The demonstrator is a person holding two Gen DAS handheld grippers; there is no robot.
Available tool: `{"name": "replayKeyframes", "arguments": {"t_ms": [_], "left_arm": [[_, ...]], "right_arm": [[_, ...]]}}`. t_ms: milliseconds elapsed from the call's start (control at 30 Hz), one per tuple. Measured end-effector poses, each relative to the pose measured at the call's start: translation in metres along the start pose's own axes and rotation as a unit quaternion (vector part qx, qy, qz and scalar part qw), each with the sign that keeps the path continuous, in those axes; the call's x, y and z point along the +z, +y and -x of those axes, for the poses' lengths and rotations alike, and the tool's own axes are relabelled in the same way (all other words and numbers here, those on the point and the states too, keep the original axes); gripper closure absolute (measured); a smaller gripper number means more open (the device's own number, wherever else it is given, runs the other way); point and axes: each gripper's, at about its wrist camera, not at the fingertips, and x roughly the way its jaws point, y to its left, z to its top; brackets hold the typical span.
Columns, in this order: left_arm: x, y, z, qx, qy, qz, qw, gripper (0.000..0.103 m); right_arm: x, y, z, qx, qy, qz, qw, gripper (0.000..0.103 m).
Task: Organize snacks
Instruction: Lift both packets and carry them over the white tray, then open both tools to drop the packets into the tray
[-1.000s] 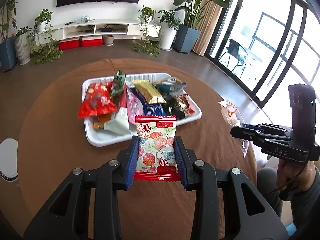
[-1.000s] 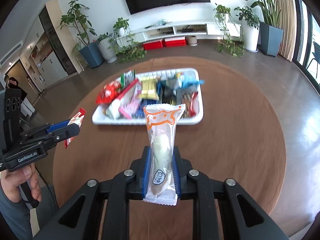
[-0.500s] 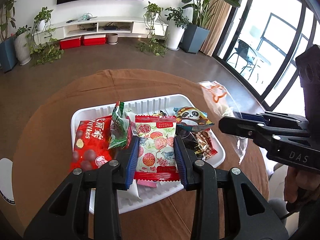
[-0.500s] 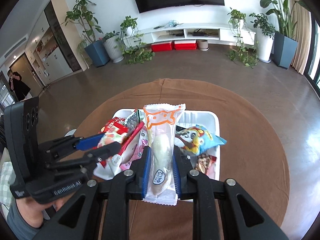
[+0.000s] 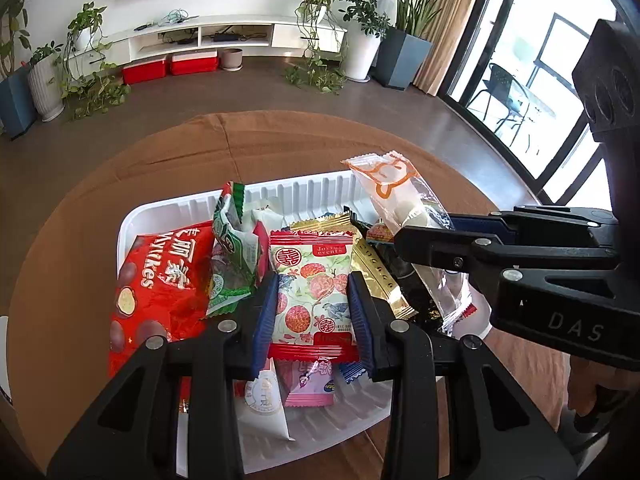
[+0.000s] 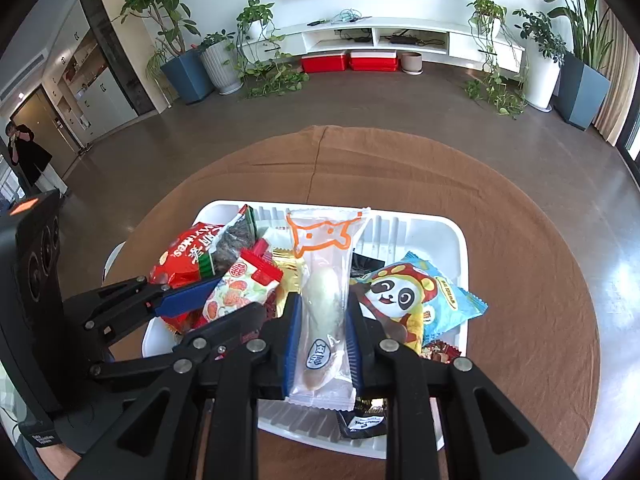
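One white tray [image 5: 304,192] on a round table with a brown cloth [image 6: 500,208]. Two hand-held grippers, each clamped on one packet, both angled down over the tray.

Left to right in the left wrist view: one large red bag [image 5: 160,280]; one crumpled green wrapper [image 5: 232,256]; one flowered packet with red ends [image 5: 312,292], pinched between the blue pads of the left gripper [image 5: 313,312], above the near half of the tray; one gold wrapper [image 5: 376,272]; one clear packet with an orange cat outline [image 5: 400,200], clamped by the right gripper [image 6: 320,336] and standing tilted over the right of the tray.

One blue panda packet [image 6: 416,300] lies at the tray's right side. Other small wrappers lie beneath, too overlapped to count.
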Motion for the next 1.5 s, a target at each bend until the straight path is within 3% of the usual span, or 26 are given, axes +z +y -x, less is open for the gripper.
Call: {"name": "replayKeyframes", "arguments": {"t_ms": [433,633,967,1267,1333,1433,1500], "left_arm": [[0.004,0.003,-0.019,-0.001,0.006,0.003,1.0000,0.068],[0.000,0.003,-0.012,-0.005,0.006,0.001,1.0000,0.061],[-0.005,0.003,-0.009,-0.007,0.002,0.002,1.0000,0.059],[-0.013,-0.003,0.001,-0.003,-0.008,-0.005,1.0000,0.045],[-0.013,-0.004,0.004,0.002,-0.011,-0.005,0.9999,0.034],[-0.019,-0.004,0.015,0.015,-0.019,-0.004,0.9997,0.027],[-0.025,-0.005,0.023,0.023,-0.026,-0.004,0.9994,0.023]], "right_arm": [[0.002,0.003,-0.017,-0.010,0.012,0.005,1.000,0.078],[0.002,0.003,-0.023,-0.014,0.016,0.004,1.000,0.076],[0.001,0.002,-0.025,-0.016,0.016,0.002,1.000,0.076],[0.001,0.003,-0.019,-0.018,0.005,-0.005,1.000,0.066],[0.001,0.004,-0.016,-0.017,-0.001,-0.005,1.000,0.065],[-0.001,0.005,-0.011,-0.018,-0.011,-0.005,1.000,0.063],[-0.003,0.007,-0.004,-0.017,-0.022,-0.007,1.000,0.052]]}}
